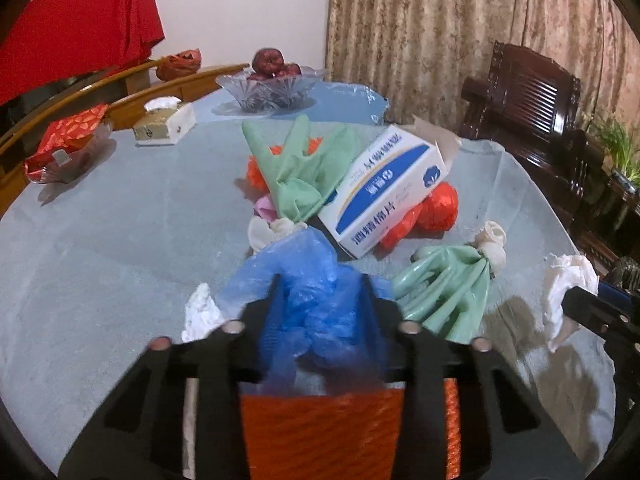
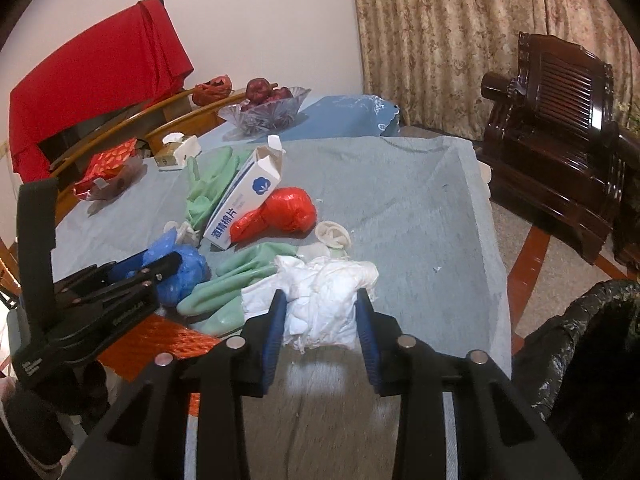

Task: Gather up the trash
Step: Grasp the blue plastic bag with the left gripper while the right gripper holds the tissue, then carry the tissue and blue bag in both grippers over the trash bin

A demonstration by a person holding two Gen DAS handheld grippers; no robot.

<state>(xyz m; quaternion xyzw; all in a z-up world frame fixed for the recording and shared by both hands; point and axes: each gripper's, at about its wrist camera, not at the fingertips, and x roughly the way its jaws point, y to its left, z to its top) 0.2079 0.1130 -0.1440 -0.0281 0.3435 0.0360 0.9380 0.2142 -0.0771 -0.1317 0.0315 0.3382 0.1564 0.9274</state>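
In the left wrist view my left gripper is shut on a crumpled blue plastic bag, low over the grey-clothed table. My right gripper is shut on a wad of white tissue, held just above the cloth. The rest of the trash pile lies beyond: two green rubber gloves, a white and blue carton and a red plastic bag. An orange mesh bag lies under the left gripper.
A bin lined with a black bag stands off the table's right edge. At the far side are a glass fruit bowl, a tissue box and a dish with a red packet. A dark wooden armchair stands to the right.
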